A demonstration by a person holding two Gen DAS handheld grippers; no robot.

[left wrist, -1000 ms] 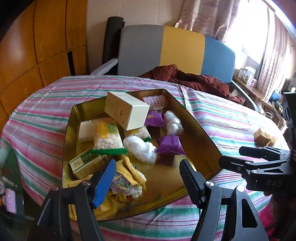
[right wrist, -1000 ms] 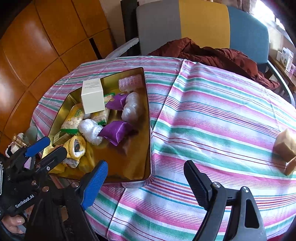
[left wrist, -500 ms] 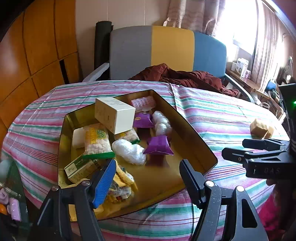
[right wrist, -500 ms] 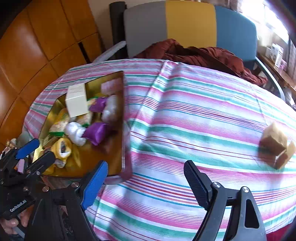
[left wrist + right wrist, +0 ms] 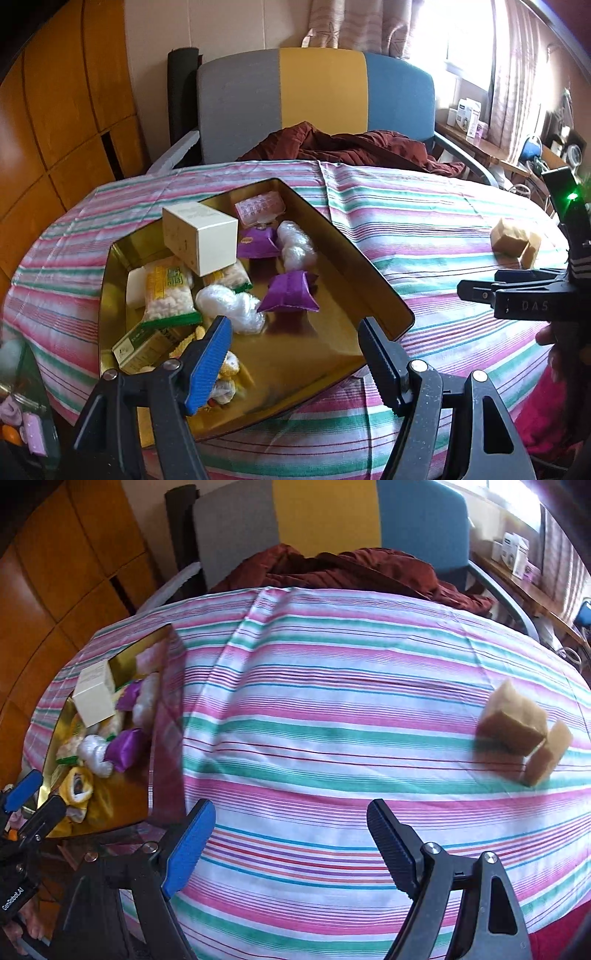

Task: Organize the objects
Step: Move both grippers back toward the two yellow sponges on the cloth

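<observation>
Because nearly all the loose items already lie in the gold tray [image 5: 373,273], the tray serves as the collection point; it sits on the striped tabletop [image 5: 332,701] at about 9 o'clock in the right wrist view. Inside: a cream box [image 5: 201,240] propped on snack packets, two purple pouches [image 5: 290,293], and clear wrapped bundles [image 5: 229,306]. One item remains outside: a tan box [image 5: 515,722] with a smaller tan piece touching it, at roughly 2 o'clock from the right hand-held gripper [image 5: 290,843], well apart from the tray.

Right hand-held gripper: jaws apart, nothing between them, tilted down over bare cloth. Judged to be lining up on the tan box, the likely next pick.

Left hand-held gripper [image 5: 295,354]: jaws apart, empty, over the tray's near edge; probably parked there to steady or receive.
</observation>
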